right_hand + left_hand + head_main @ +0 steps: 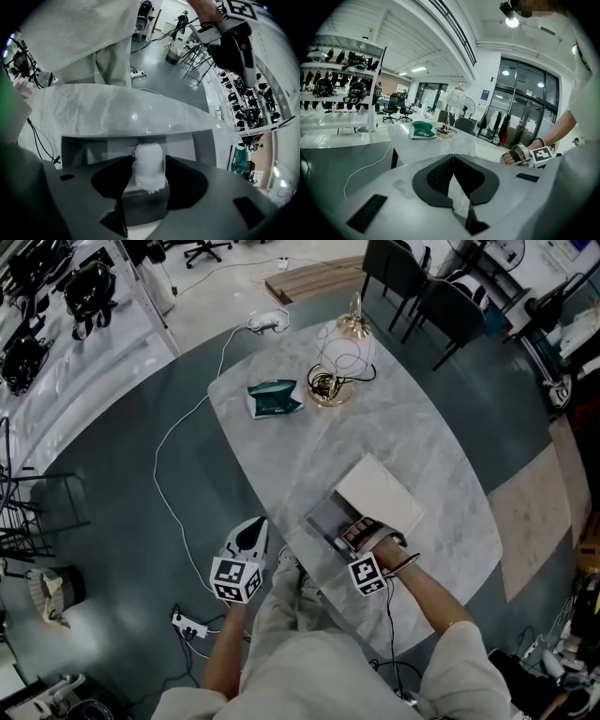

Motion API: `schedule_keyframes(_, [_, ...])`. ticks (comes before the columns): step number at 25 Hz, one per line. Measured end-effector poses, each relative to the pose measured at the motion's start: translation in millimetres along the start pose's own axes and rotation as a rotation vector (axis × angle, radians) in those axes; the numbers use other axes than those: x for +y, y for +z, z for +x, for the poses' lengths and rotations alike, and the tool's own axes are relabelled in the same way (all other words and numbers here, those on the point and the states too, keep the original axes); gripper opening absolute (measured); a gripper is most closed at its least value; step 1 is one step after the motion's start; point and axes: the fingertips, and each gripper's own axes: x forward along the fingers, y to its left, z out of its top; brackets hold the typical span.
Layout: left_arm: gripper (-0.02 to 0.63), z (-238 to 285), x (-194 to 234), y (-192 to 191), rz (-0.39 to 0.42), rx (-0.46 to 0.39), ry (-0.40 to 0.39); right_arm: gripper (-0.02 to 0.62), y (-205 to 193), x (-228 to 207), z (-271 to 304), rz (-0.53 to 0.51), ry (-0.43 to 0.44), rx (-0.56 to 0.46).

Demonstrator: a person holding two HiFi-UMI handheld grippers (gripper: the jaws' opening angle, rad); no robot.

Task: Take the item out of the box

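Observation:
An open grey box (323, 517) lies near the front edge of the marble table (281, 456), its white lid (380, 491) folded back behind it. My right gripper (360, 534) reaches into the box. In the right gripper view, the right gripper (149, 163) is shut on a white fuzzy roll (149, 166), just above the box's grey floor and walls (89, 146). My left gripper (251, 536) hangs off the table's left edge, over the floor. In the left gripper view, the left gripper (452, 160) has its jaws together with nothing between them.
A green pouch (274, 397) and a gold wire lamp (337, 367) stand at the table's far end. A white cable (169, 474) runs over the floor to a power strip (190, 624). Black chairs (427, 287) stand behind; helmet shelves (56, 296) at left.

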Motion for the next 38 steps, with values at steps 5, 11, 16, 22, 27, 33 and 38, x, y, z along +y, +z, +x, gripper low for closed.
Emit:
schedule_keyframes(5, [0.015,-2,4,0,-0.001,0.000,0.005,0.211,-3,-3,7,0.022,0.025,0.003])
schedule_keyframes(11, [0.015,-6,7,0,-0.004,0.001,0.013,0.190,-3,-1,9,0.028,0.049,0.003])
schedule_keyframes(16, [0.015,-7,4,-3,-0.002,0.006,0.011,0.183,-3,-1,10,0.034,0.051,0.004])
schedule_keyframes(22, [0.015,-10,-3,-3,0.006,0.007,0.004,0.179,-4,0,8,0.046,0.025,0.016])
schedule_keyframes(27, [0.015,-13,-9,-1,0.021,0.005,-0.003,0.179,-6,-5,-3,0.080,-0.024,0.023])
schedule_keyframes(33, [0.015,-11,-24,6,0.045,-0.008,-0.031,0.179,-6,-9,-20,0.133,-0.077,0.023])
schedule_keyframes(38, [0.015,-14,-36,11,0.066,-0.018,-0.047,0.179,-7,-9,-35,0.179,-0.120,0.030])
